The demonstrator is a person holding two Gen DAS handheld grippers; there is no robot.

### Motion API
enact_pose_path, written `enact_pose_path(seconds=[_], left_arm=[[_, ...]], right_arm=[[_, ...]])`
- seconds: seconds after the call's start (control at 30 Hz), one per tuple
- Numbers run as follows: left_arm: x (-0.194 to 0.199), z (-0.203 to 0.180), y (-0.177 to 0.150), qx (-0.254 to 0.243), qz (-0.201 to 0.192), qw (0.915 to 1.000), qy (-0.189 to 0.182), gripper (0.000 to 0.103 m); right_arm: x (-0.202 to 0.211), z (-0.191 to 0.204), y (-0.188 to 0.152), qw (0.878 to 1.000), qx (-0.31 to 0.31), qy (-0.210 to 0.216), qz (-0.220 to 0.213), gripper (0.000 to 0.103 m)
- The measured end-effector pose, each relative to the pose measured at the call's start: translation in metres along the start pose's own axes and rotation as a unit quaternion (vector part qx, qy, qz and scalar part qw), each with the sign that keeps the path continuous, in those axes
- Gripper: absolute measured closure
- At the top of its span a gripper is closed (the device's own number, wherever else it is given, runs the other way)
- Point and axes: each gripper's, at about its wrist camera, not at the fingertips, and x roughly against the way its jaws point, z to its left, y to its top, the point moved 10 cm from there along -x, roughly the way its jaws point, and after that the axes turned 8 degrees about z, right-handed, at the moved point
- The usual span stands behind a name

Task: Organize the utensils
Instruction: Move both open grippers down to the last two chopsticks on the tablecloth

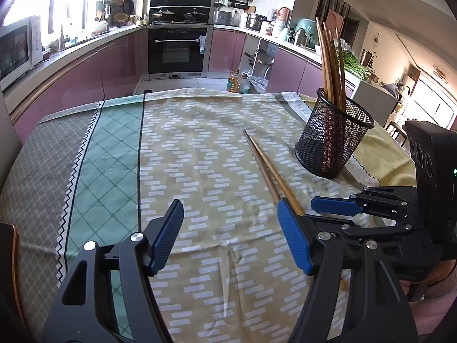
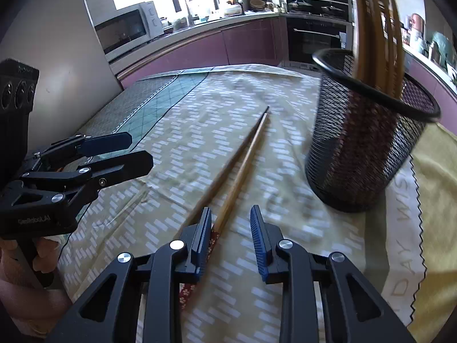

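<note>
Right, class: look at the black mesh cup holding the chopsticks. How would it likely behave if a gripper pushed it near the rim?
The mesh cup is open wire mesh, so it is probably light and may slide on the tablecloth. The tall chopsticks stand well above its rim and lean to one side, so a high push could tip it. The cloth's wrinkles might also catch its base.

Two loose chopsticks (image 2: pixel 242 163) lie on the surface beside one mesh holder (image 1: pixel 334 140) containing about five more chopsticks (image 1: pixel 331 60).
</note>
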Motion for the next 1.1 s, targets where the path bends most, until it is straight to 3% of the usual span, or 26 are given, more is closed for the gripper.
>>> enact_pose_path(seconds=[0.53,0.63,0.67,0.9,1.03,1.1], left_arm=[[-0.036,-0.042,-0.012,-0.060,0.058,0.9956,-0.043,0.050],[-0.040,-0.047,-0.013,-0.066,0.064,0.9947,-0.046,0.061],[-0.044,-0.049,-0.015,-0.066,0.071,0.9942,-0.047,0.067],[-0.045,-0.045,-0.017,-0.046,0.080,0.9944,-0.052,0.070],[-0.043,-0.046,-0.019,-0.039,0.084,0.9937,-0.062,0.080],[-0.043,-0.047,-0.021,-0.036,0.088,0.9933,-0.067,0.082]], right_arm=[[0.004,-0.021,0.000,0.999,-0.034,0.024,0.004,0.077],[0.005,-0.023,0.000,0.999,-0.039,0.029,0.004,0.078],[0.006,-0.024,0.000,0.999,-0.038,0.029,0.004,0.078],[0.000,-0.023,0.011,0.999,-0.031,0.010,0.002,0.078],[-0.008,-0.021,0.022,1.000,-0.028,0.000,-0.002,0.078],[-0.011,-0.022,0.026,1.000,-0.029,-0.006,-0.003,0.084]])
